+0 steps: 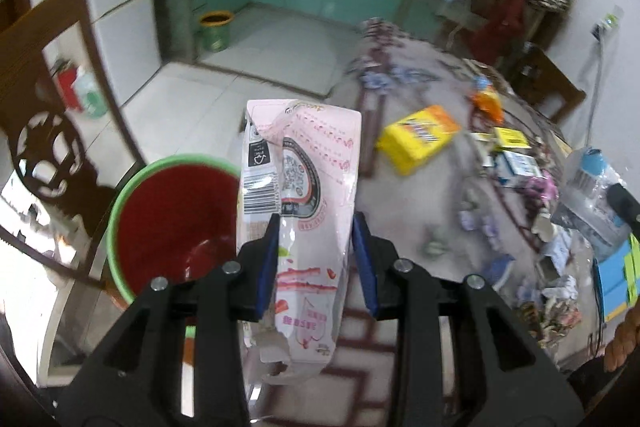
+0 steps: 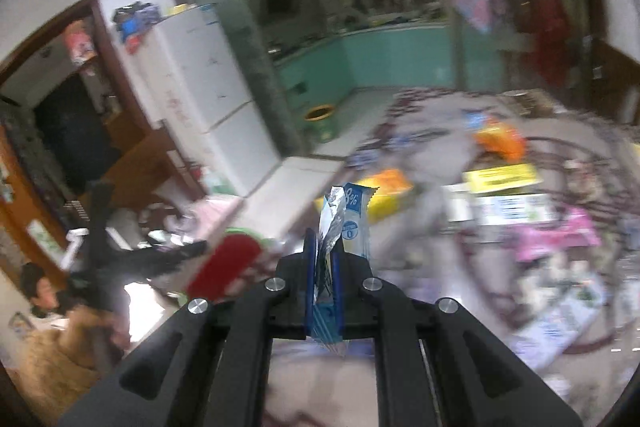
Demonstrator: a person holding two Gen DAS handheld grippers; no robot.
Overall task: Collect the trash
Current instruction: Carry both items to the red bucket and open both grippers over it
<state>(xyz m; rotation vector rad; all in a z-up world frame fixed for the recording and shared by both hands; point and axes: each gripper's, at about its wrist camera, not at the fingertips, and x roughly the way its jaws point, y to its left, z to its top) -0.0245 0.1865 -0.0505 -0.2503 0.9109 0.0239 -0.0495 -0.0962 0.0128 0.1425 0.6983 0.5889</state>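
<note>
Trash is in both tools at once: the left gripper (image 1: 314, 227) has its blue fingers (image 1: 269, 259) spread wide on either side of a torn pink snack wrapper (image 1: 298, 187), and whether they actually touch it I cannot tell; it stands at centre frame beside the red bin with a green rim (image 1: 120, 211) at lower left. The right gripper (image 2: 322, 251) pinches a blue-and-silver foil wrapper (image 2: 340, 223) between fingers pressed close, low in the middle of its view, with the bin showing just left of it.

I'd judge the job well short of finished. Neither wrapper is in the bin yet, and the patterned tablecloth (image 1: 420, 99) on the right carries a yellow packet (image 1: 416, 139), an orange wrapper (image 1: 486, 101) and more scraps.

Motion blur smears the right half of both views, so most small litter there can't be identified, and the bin's far side is cut off behind the pink wrapper.
</note>
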